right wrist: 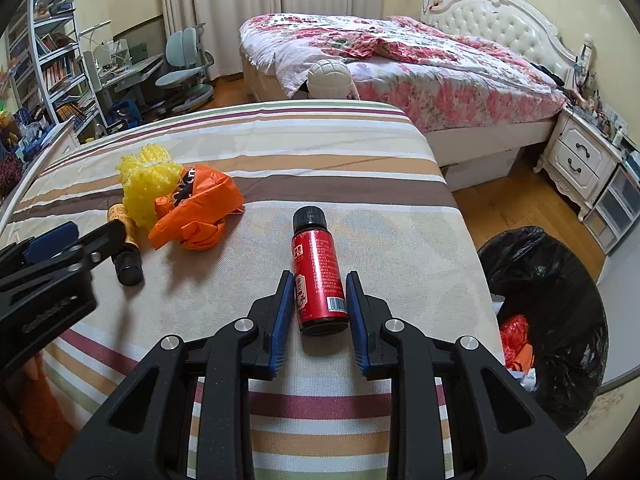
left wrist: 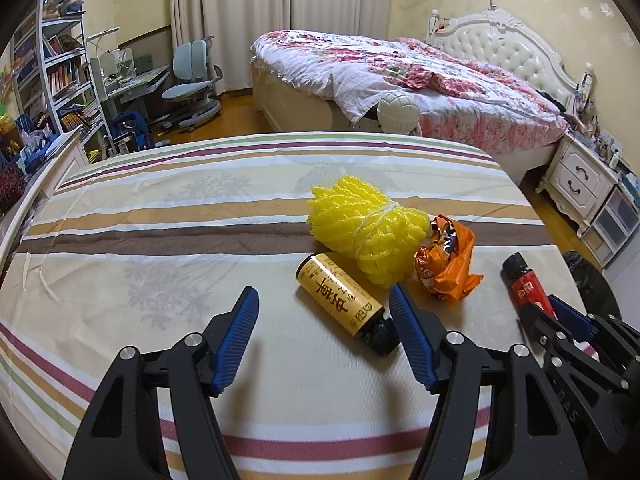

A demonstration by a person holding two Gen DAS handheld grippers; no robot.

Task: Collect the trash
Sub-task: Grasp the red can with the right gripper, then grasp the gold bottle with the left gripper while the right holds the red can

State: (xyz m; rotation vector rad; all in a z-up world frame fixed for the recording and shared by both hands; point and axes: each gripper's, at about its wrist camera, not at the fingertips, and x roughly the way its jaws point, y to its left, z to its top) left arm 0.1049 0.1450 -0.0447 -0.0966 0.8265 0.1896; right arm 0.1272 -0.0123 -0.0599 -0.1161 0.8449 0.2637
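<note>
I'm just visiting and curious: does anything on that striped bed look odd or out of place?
Yes: litter on bedding. A red bottle and a yellow-labelled bottle lie on their sides, beside a crumpled orange wrapper and yellow foam netting.

Striped bedsheet [left wrist: 160,216] carries 2 bottles [right wrist: 318,276], yellow foam netting [left wrist: 360,228], orange wrapper [left wrist: 448,264]

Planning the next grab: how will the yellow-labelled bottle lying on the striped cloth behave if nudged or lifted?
The yellow-labelled bottle lies on its side and looks round, so a nudge would probably roll it. It seems rigid, so likely holds shape when squeezed. Its glossy label may be slippery. The left tongs stand open, one finger beside its cap.
</note>
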